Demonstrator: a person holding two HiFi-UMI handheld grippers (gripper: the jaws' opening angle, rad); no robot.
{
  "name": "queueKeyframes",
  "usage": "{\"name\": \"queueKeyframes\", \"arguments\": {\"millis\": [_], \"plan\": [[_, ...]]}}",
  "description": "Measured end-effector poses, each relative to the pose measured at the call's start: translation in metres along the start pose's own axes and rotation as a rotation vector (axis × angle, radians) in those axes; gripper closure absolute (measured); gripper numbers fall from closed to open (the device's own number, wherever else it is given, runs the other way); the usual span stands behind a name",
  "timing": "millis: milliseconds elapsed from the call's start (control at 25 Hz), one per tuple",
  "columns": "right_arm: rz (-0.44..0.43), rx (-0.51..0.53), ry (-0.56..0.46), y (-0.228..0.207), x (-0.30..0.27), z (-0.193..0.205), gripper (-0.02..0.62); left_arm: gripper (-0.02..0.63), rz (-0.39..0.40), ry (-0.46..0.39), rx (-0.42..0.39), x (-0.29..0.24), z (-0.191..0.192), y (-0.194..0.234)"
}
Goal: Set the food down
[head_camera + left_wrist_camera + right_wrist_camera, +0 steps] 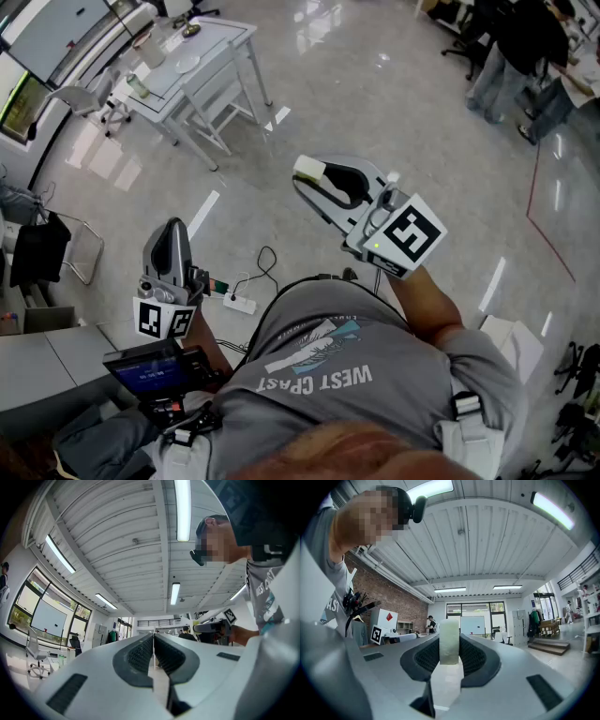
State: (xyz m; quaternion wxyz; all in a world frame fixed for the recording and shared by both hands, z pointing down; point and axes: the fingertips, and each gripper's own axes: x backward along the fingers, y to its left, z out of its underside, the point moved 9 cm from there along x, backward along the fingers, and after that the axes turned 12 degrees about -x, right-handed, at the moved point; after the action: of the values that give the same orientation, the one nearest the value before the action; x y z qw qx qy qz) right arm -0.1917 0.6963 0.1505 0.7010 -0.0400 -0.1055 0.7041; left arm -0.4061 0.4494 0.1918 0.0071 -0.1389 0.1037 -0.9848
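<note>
My right gripper (317, 184) is clenched on the pale, off-white block of food (450, 641), which sits upright between the jaws, out in the air over the floor and resting on no surface. The block of food is matte and faintly grainy, a narrow slab with rounded corners, slightly yellowish at its end in the head view. Dark ribbed rubber pads (474, 657) press on both of its flat sides, and the jaw shells around them are smooth light-grey plastic. My left gripper (153, 641) is closed with nothing in it, its ribbed pads meeting along a thin seam. Below both lies the glossy pale-grey polished floor (375, 103), which mirrors the ceiling lights, with a white plastic power strip (239, 302) and its thin black cable on it. Farther off stands a white-framed rectangular table (202, 56). In the right gripper view a rough red-brick wall (393, 597) stands under a ribbed white panel ceiling (487, 536).
</note>
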Motion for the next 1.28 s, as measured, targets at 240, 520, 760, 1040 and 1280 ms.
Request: {"name": "queueKeyframes", "arguments": {"millis": [240, 520, 760, 1040, 1280], "plan": [[-0.001, -0.01, 0.001, 0.002, 0.001, -0.001, 0.492, 0.591, -0.008, 0.0, -0.009, -0.003, -0.004, -0.002], [-0.017, -0.028, 0.035, -0.003, 0.001, 0.003, 0.492, 0.591, -0.004, 0.008, 0.002, -0.006, -0.001, -0.003], [-0.019, -0.059, 0.047, 0.001, 0.003, 0.002, 0.492, 0.591, 0.008, 0.012, 0.02, -0.008, 0.0, -0.007], [-0.05, -0.067, 0.058, 0.006, 0.002, 0.001, 0.492, 0.594, -0.004, 0.027, 0.017, -0.007, -0.002, -0.013], [-0.052, -0.053, 0.045, 0.023, 0.011, 0.012, 0.492, 0.598, 0.012, 0.015, -0.014, 0.008, -0.004, -0.022]]}}
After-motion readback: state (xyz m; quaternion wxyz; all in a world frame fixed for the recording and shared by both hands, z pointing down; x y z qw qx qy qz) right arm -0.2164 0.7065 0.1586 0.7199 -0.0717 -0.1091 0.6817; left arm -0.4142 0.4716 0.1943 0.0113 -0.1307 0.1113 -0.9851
